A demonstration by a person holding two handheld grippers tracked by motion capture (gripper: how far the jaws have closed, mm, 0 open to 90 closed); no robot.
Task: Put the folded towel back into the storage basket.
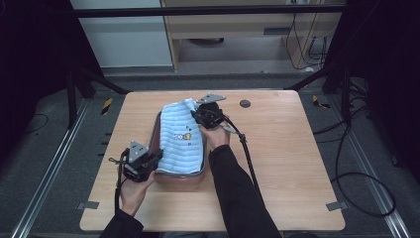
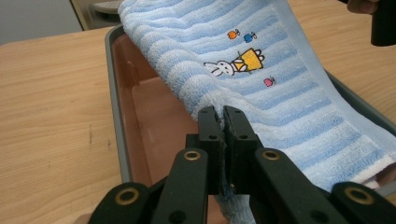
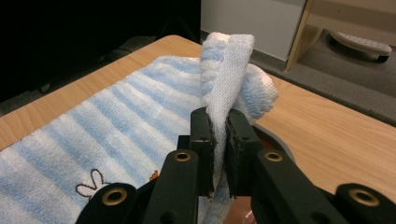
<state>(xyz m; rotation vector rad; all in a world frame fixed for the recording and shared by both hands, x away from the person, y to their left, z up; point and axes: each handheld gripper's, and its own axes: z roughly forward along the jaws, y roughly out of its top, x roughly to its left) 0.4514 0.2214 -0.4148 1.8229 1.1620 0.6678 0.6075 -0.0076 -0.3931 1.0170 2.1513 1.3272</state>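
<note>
A light blue striped towel (image 1: 181,138) with a small embroidered rabbit (image 2: 223,68) lies stretched over a reddish-brown tray (image 1: 179,179) with a grey rim, near the middle of the wooden table (image 1: 282,163); the cloth covers most of the tray's length and leaves part of its inside uncovered on one side. Left gripper (image 1: 157,154), at the near left corner of the tray, has its jaws clenched on the towel's near corner, fabric pinched between the pads. Right gripper (image 1: 194,115), at the far end of the tray, has its jaws clamped on the towel's far edge, with a fold of white-bordered cloth standing up above the fingertips (image 3: 203,122)
</note>
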